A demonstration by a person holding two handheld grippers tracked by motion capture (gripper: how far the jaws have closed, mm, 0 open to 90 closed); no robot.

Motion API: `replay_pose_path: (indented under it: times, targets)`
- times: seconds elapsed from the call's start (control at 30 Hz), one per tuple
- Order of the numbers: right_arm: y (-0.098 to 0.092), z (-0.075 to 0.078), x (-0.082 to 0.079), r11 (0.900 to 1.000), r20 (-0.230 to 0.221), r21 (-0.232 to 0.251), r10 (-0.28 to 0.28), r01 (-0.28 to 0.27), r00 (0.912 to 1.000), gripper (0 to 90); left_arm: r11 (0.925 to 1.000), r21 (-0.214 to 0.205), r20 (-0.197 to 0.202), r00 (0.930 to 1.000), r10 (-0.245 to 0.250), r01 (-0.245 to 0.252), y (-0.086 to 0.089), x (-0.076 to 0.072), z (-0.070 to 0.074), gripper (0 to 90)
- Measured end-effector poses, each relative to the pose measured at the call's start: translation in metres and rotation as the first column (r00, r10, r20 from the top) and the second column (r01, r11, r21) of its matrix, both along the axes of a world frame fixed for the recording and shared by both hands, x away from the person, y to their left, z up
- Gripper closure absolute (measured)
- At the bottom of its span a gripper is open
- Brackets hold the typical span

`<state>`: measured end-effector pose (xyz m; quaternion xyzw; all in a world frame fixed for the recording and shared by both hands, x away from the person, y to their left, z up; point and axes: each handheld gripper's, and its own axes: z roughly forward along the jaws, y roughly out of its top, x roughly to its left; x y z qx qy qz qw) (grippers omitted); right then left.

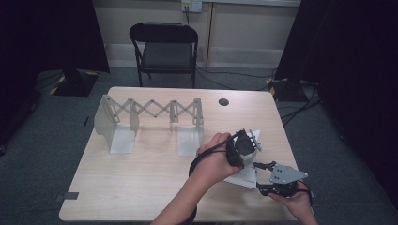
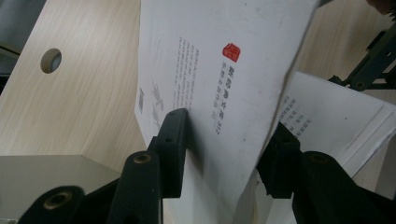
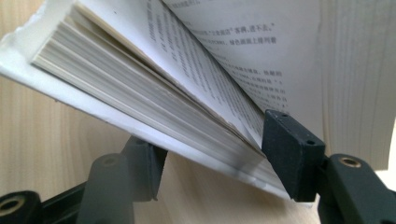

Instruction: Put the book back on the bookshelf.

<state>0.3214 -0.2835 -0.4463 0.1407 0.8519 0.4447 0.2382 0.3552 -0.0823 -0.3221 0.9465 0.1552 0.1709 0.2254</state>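
Book (image 1: 244, 176) lies open near the table's (image 1: 141, 187) right front edge; left gripper (image 2: 224, 140) pinches lifted pages, right gripper (image 3: 210, 163) straddles the lower page block, jaws spread; shelving in rack (image 1: 150, 115) remains

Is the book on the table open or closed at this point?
Open. The book has its pages fanned apart in the right gripper view, with printed text showing between them.

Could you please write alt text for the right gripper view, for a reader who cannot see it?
An open book of printed pages fills most of the frame, its page block lying between the right gripper's two black jaws, one jaw under the cover and one among the pages. A pale wooden table lies beneath.
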Motion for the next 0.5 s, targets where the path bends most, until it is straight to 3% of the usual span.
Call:
replay_pose_path:
  times: [0.2, 0.5]
  targets:
    - [0.007, 0.005, -0.002, 0.9993, 0.006, -0.009, 0.037, -0.037, 0.9993, 44.7, 1.0, 0.001, -0.019, 0.9998, 0.004, -0.004, -0.002, -0.002, 0.007, 58.9]
    - [0.009, 0.012, -0.002, 0.9973, -0.016, -0.072, 0.012, -0.013, 0.9998, 46.4, 0.9998, 0.013, -0.028, 0.9995, 0.012, -0.012, -0.007, 0.0, 0.008, 58.7]
